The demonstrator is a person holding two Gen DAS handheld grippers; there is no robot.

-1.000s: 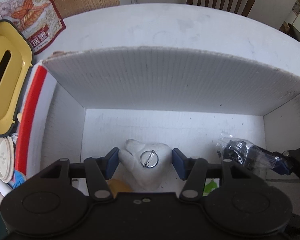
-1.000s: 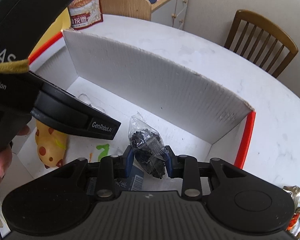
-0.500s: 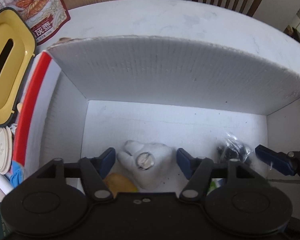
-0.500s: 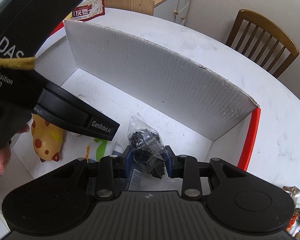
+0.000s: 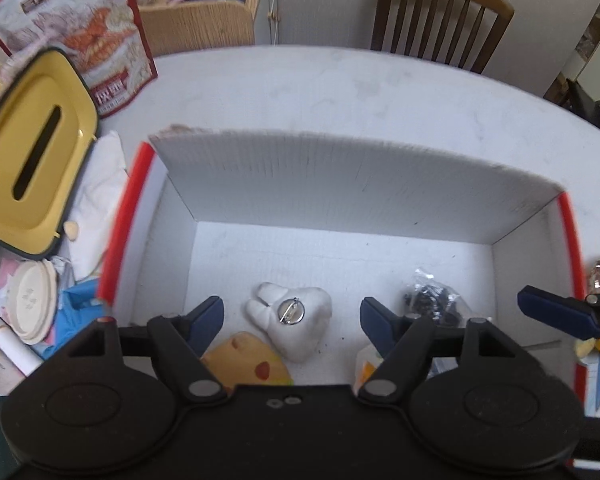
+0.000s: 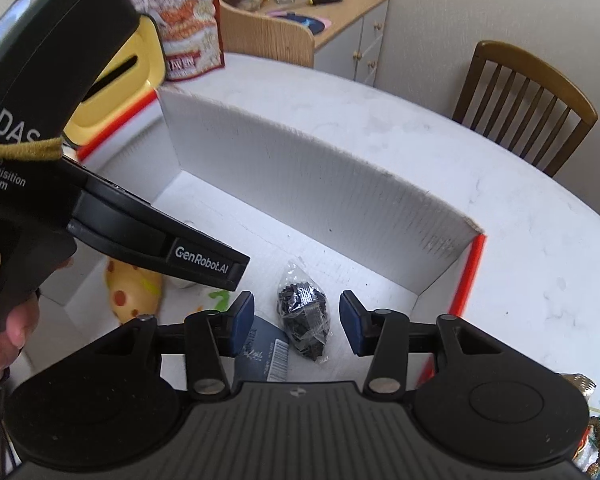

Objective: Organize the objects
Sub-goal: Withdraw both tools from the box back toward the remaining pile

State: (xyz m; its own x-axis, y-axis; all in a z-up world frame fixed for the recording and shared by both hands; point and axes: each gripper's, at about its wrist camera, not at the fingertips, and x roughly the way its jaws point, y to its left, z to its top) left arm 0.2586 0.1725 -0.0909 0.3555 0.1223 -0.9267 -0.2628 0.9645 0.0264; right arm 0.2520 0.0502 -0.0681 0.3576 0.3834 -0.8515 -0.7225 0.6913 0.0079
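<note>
In the left wrist view the left gripper [image 5: 291, 318] hangs over the white box [image 5: 364, 184] with its jaws wide apart and nothing between them. The white tooth-shaped brooch [image 5: 290, 322] lies on the box floor below the gap, clear of both pads, its pin back facing up. A yellow spotted toy [image 5: 246, 360] lies just beside it, near the camera. This view alone shows the clutter left of the box: a yellow tissue box [image 5: 32, 152], a printed snack bag [image 5: 76, 32] and a round cream lid [image 5: 30, 300]. A blue pad of the right gripper [image 5: 556, 314] pokes in at the right edge, past the bag of black parts [image 5: 432, 300].

In the right wrist view the right gripper [image 6: 296, 322] is open too, with the bag of black parts [image 6: 306, 316] lying loose on the box floor between its pads, touching neither. Only here do the left gripper's black body [image 6: 112, 216], the hand [image 6: 0, 308] around its handle, and a barcoded card [image 6: 266, 350] under the bag appear. The brooch is hidden behind that body.

A second ago each gripper was clamped on its object; both have since let go, widened and drawn back from the box.
</note>
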